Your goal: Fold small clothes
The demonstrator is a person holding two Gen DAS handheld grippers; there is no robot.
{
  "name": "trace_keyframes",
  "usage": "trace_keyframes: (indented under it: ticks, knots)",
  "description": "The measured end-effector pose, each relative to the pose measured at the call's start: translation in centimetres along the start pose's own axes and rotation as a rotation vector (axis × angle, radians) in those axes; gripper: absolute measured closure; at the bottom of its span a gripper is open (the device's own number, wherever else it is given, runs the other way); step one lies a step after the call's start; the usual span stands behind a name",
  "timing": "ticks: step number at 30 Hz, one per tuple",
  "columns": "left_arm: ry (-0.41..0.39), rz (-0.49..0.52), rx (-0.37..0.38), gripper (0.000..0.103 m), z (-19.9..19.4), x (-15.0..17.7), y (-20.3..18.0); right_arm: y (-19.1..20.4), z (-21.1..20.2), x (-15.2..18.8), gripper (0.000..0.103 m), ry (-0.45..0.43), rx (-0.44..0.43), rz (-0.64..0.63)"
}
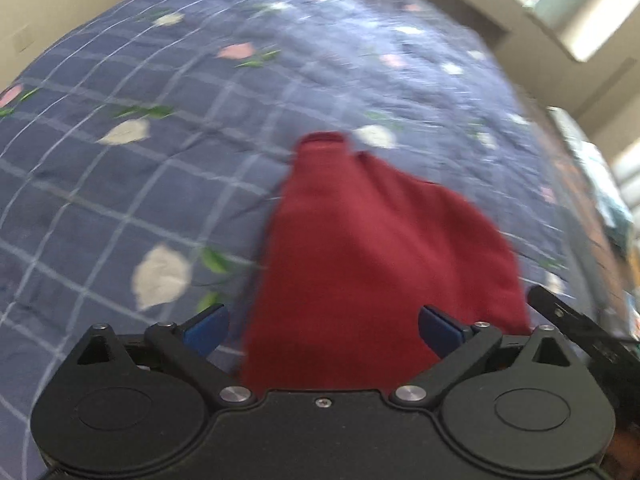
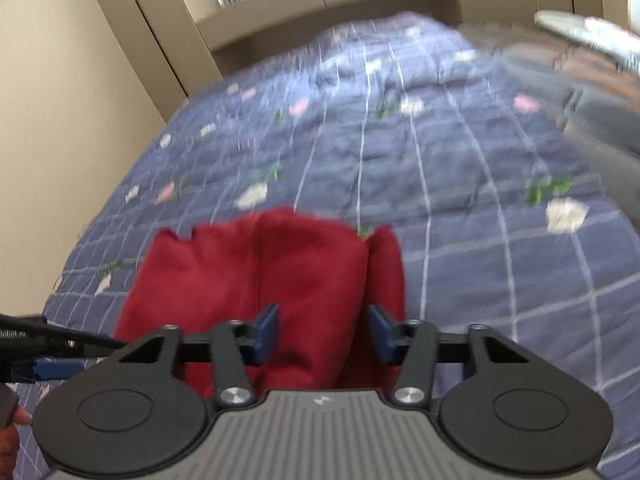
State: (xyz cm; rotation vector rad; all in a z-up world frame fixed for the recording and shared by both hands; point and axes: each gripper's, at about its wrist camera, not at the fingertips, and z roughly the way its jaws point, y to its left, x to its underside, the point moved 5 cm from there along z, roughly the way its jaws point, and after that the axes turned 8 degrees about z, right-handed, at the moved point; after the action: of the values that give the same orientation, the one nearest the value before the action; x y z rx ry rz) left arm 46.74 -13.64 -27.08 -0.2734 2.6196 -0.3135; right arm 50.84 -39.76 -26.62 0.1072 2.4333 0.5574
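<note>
A small dark red garment lies on a blue checked bedspread with flower prints. In the left wrist view my left gripper is open, its blue pads wide apart on either side of the garment's near edge. In the right wrist view the same red garment lies folded in a bunch, and my right gripper is open with its blue pads either side of a fold of the cloth. The other gripper's black tip shows at the left edge. Both views are blurred by motion.
The bedspread covers the bed. Beige walls and cupboard doors stand behind it. A grey and brown pile of cloth lies at the far right of the bed. Cluttered items sit beyond the bed's right edge.
</note>
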Motion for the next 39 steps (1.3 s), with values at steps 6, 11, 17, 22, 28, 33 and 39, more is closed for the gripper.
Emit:
trace_keyframes:
  ticks: [6,11,17,22,28,33,39]
  knots:
    - [0.01,-0.049,-0.042,0.001,0.5,-1.0,1.7,0.2,-1.0,0.0,0.095,-0.045,0.007,-0.035]
    - [0.003,-0.036,-0.044,0.001,-0.1,-1.3,0.9,0.1,-2.4,-1.1,0.096,-0.108,0.042,-0.092]
    - [-0.01,-0.022,-0.041,0.001,-0.5,-1.8,-0.1,-1.5,-1.5,-0.9,0.096,-0.101,0.098,-0.07]
    - [-0.012,-0.005,-0.046,0.001,-0.7,-1.8,-0.5,-1.6,-0.6,-0.2,0.094,-0.077,0.124,-0.081]
    - [-0.009,-0.002,-0.05,0.001,-1.0,-1.7,-0.4,-1.9,-0.7,0.4,0.065,-0.078,0.184,-0.097]
    - [0.008,0.012,-0.054,0.001,-0.7,-1.1,-0.2,-2.7,-0.4,1.0,0.037,-0.066,0.26,-0.149]
    - [0.058,0.018,-0.059,0.001,-0.3,0.6,0.8,-3.7,-1.4,1.6,0.005,-0.067,0.362,-0.127]
